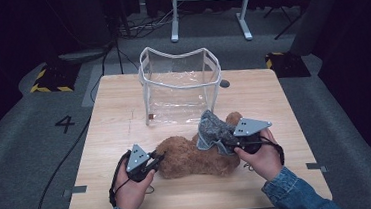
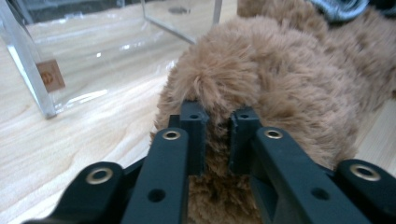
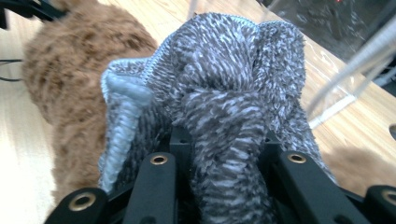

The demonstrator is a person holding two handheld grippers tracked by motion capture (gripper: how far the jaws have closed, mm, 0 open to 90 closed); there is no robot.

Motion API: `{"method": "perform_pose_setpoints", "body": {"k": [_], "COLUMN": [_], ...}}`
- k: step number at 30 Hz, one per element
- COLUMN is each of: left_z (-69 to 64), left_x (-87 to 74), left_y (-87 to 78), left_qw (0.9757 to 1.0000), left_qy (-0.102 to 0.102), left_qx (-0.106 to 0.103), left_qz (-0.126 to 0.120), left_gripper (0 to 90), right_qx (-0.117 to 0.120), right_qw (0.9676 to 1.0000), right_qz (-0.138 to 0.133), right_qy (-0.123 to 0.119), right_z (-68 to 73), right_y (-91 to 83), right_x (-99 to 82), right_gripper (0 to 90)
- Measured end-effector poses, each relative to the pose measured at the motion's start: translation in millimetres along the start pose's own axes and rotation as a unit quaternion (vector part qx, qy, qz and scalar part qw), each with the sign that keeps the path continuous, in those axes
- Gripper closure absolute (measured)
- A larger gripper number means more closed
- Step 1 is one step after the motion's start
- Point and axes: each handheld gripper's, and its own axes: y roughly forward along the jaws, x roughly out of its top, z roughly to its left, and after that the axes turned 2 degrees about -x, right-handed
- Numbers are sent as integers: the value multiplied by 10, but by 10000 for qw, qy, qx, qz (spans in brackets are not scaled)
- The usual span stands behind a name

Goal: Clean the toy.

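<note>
Brown plush toy and grey knit cloth held at mid-surface, near the front edge.

The brown plush toy (image 1: 192,158) lies on the wooden surface (image 1: 115,195), just in front of the clear plastic bag (image 1: 179,85) standing open. Left claw (image 1: 156,159): jaws nearly together, pinching fur at the toy's left end. Right claw (image 1: 226,142): jaws clamped on a bunched fold of the grey knit cloth (image 1: 211,127), which drapes over the toy's right part. Bare wood lies left of the bag and along the front edge; the right edge is near the right hand (image 1: 264,158).
</note>
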Motion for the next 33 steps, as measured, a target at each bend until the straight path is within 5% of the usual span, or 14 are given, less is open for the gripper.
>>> {"method": "perform_pose_setpoints", "body": {"k": [5,8,10,13,18,33], "left_z": [-17,-5,-1,-33,-108,-153], "left_x": [17,42,51,30,-10,-74], "left_y": [-7,-60,-113,-165,-76,106], "left_qw": [9999,9995,9995,9980,9956,9929], "left_qy": [124,242,208,473,769,901], "left_qx": [6,148,-49,-402,-508,-518], "left_qz": [-15,-153,-223,-99,188,581], "left_gripper": [760,520,365,287,178,153], "right_qx": [-100,-182,-216,-302,-450,-996], "right_qw": [9999,9997,9995,9992,9984,9910], "right_qz": [53,89,105,108,165,509], "right_qy": [89,123,192,248,308,733], "right_z": [-88,-139,-169,-219,-316,-638], "right_y": [-46,-80,-96,-106,-150,-439], "right_x": [-65,-112,-144,-179,-263,-640], "right_gripper": [696,697,696,696,695,694]}}
